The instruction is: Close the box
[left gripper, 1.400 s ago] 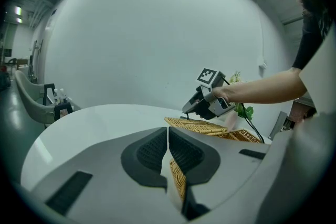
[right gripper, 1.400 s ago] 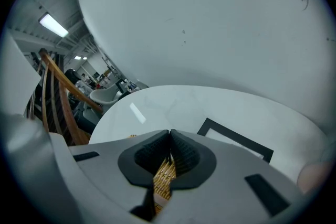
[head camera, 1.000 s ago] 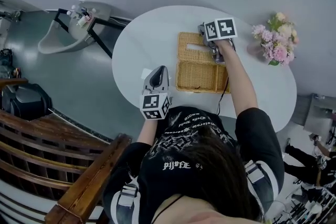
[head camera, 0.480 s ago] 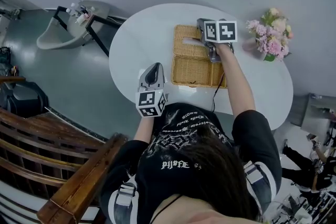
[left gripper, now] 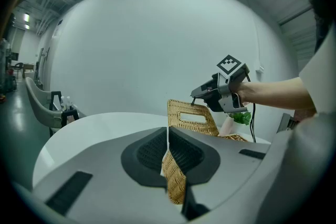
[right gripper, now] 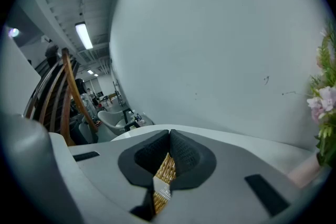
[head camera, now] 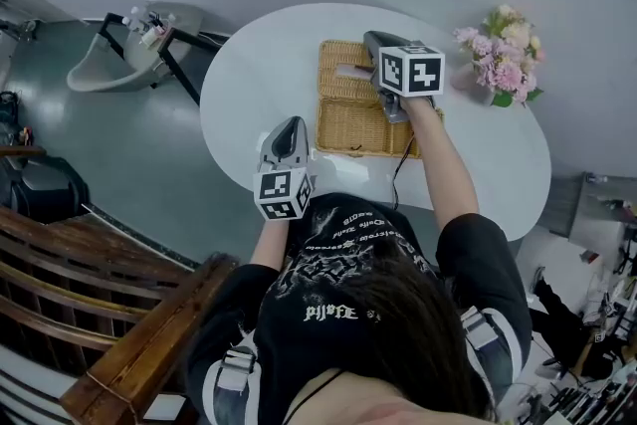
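A wicker box stands open on the white oval table. Its lid, with a slot handle, is tilted up from the far side. My right gripper is shut on the lid's top edge; in the right gripper view the wicker strip sits pinched between the right gripper's pads. My left gripper is at the box's near left corner. In the left gripper view the left gripper is shut on a piece of the box's wicker rim. The right gripper shows there on the lid.
Pink flowers stand on the table right of the box, and appear as flowers at the right gripper view's edge. A grey chair and a stand are on the floor to the left. A wooden railing runs at lower left.
The right gripper has risen and pulled the lid from lying flat up to a steep tilt. The left gripper has shifted only slightly, still on the rim.
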`<state>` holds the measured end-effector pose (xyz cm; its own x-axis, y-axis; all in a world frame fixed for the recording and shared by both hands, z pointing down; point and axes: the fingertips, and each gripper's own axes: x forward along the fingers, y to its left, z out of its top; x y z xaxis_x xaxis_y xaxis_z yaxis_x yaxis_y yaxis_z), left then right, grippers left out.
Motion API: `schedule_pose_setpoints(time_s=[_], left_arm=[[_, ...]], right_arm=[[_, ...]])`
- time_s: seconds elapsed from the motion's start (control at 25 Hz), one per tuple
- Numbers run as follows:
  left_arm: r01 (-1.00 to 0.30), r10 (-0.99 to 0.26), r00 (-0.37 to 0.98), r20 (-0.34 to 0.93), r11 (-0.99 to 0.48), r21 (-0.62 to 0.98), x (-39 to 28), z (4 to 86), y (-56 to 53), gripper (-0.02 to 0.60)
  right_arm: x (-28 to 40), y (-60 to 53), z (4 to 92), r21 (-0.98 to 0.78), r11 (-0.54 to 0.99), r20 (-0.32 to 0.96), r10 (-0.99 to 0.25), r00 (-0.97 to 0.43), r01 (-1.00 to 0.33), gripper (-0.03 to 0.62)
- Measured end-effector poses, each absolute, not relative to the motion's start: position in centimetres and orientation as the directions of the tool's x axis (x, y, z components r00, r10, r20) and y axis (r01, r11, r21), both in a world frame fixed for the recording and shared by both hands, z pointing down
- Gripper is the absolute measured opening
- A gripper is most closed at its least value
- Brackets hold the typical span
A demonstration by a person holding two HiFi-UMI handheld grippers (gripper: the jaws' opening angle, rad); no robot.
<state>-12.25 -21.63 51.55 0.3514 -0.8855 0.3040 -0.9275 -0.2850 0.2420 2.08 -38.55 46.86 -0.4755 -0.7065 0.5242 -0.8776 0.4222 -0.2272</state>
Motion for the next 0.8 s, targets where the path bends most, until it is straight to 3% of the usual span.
schedule_pose_setpoints(time_s=[0.8], left_arm=[[-0.938,-0.897,0.325,0.299,-0.267,0.221,-12.1,51.0,-17.9,0.031]], right_arm=[[1.7,-33.6,43.4,-0.116,0.460,0.410,-0.785,-0.464,-0.880,0.034]])
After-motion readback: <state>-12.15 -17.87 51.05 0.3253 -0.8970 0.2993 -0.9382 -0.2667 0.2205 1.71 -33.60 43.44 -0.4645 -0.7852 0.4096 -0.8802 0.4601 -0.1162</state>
